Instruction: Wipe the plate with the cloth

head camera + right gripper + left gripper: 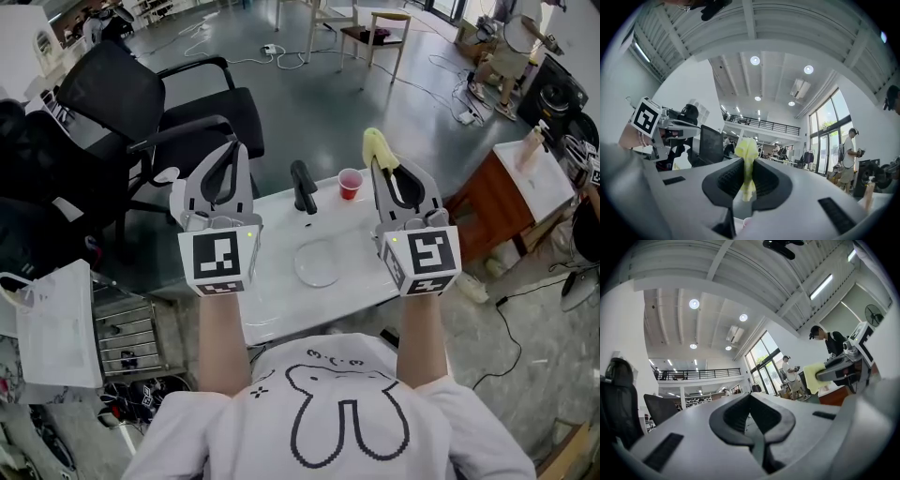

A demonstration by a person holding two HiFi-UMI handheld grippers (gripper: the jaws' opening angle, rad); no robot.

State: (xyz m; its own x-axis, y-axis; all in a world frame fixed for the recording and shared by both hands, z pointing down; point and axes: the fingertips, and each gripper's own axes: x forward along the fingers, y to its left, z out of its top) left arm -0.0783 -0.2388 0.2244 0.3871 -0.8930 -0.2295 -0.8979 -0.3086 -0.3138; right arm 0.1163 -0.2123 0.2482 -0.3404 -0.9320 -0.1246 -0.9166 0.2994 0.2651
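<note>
A clear glass plate (317,263) lies on the white table (272,305), between and below my two raised grippers. My right gripper (378,157) is shut on the yellow cloth (378,148), which sticks out past its tips; the right gripper view shows the cloth (747,164) pinched between the black pads. My left gripper (236,152) is shut with nothing in it, its pads (754,416) meeting. Both grippers point slightly upward, well above the plate. From the left gripper view I see the right gripper (843,367) with the cloth (813,377).
A red cup (350,184) and a black handled object (303,187) stand at the table's far edge. A black office chair (141,103) is at the far left, a wire rack (122,337) by the left side, a wooden cabinet (506,187) to the right. A person (848,154) stands by the windows.
</note>
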